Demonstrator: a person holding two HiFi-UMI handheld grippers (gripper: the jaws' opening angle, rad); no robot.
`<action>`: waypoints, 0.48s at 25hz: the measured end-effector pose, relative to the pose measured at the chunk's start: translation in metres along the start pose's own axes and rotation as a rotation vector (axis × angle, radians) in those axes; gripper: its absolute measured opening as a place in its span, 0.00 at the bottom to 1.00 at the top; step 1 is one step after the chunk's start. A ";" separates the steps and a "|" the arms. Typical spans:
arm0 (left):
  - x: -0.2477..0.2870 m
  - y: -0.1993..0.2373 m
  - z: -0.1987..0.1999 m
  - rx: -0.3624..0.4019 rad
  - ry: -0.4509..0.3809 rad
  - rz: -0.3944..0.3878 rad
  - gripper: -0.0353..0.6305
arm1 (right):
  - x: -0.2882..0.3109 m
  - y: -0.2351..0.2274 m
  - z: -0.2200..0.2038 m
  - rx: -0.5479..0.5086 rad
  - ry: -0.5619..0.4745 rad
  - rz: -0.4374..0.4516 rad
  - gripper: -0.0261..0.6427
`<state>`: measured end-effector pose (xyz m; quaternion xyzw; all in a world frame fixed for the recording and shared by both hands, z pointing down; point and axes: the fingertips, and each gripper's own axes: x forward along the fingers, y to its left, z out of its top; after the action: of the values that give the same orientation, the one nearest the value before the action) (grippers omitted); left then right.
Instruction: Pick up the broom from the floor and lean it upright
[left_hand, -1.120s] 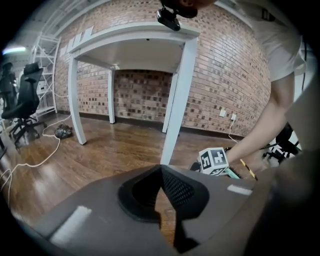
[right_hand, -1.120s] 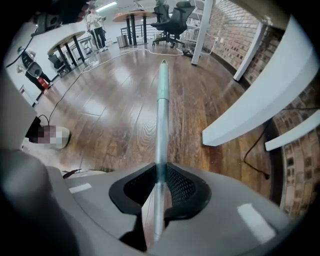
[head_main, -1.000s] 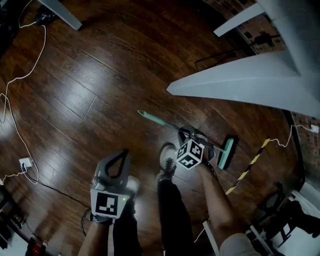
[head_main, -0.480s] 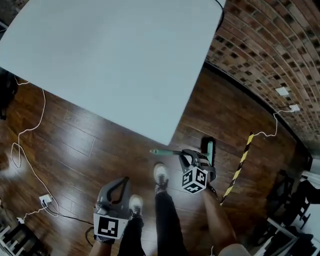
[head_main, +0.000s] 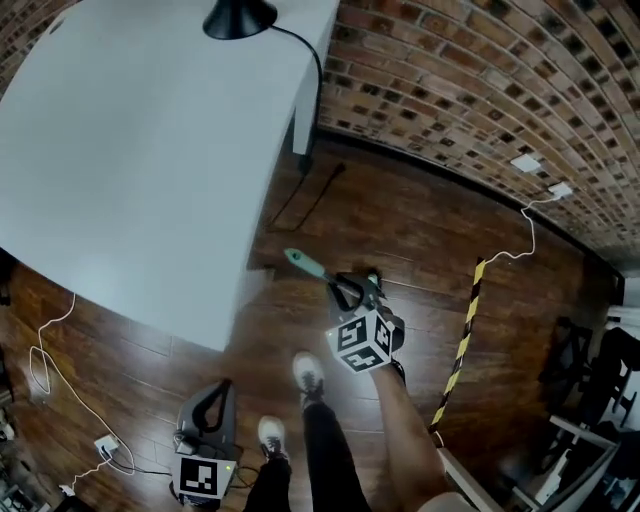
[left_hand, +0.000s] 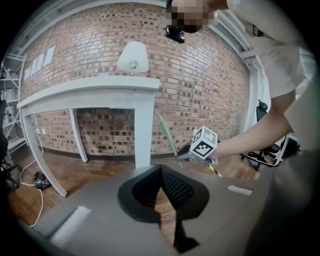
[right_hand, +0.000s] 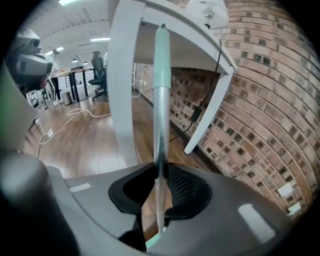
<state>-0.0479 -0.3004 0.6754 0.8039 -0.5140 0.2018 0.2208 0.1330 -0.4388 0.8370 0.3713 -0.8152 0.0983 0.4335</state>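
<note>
The broom's handle, metal with a mint-green grip (right_hand: 161, 75), rises nearly upright between the jaws of my right gripper (right_hand: 159, 172), which is shut on it. In the head view the green handle tip (head_main: 300, 263) sticks out up-left of my right gripper (head_main: 346, 290), close to the table corner. The broom head is hidden below the gripper and arm. My left gripper (head_main: 208, 402) hangs low at the bottom left, well apart from the broom. Its jaws (left_hand: 161, 172) meet at the tips with nothing between them. From there the broom handle (left_hand: 167, 134) and the right gripper (left_hand: 192, 151) show ahead.
A white table (head_main: 150, 150) with a lamp (head_main: 238, 15) fills the upper left, one leg (head_main: 305, 120) by the brick wall (head_main: 480, 90). A yellow-black strip (head_main: 460, 345) lies on the floor at right. White cables (head_main: 55, 345) trail at left. The person's shoes (head_main: 308, 372) stand between the grippers.
The right gripper has lifted the broom off the floor and tipped its handle from lying flat to nearly upright. Both grippers rose, and the head view swung toward the table and the brick wall.
</note>
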 end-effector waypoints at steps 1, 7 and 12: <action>0.001 -0.002 0.002 0.005 0.006 0.000 0.06 | 0.004 -0.005 0.009 0.017 -0.009 -0.003 0.17; 0.020 -0.015 0.021 0.011 0.002 -0.012 0.06 | 0.021 -0.038 0.071 0.063 -0.082 -0.006 0.17; 0.030 -0.015 0.029 -0.004 -0.008 -0.013 0.06 | 0.028 -0.044 0.102 0.046 -0.106 0.019 0.18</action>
<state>-0.0199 -0.3327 0.6660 0.8077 -0.5102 0.1961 0.2213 0.0894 -0.5332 0.7901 0.3783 -0.8379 0.1011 0.3803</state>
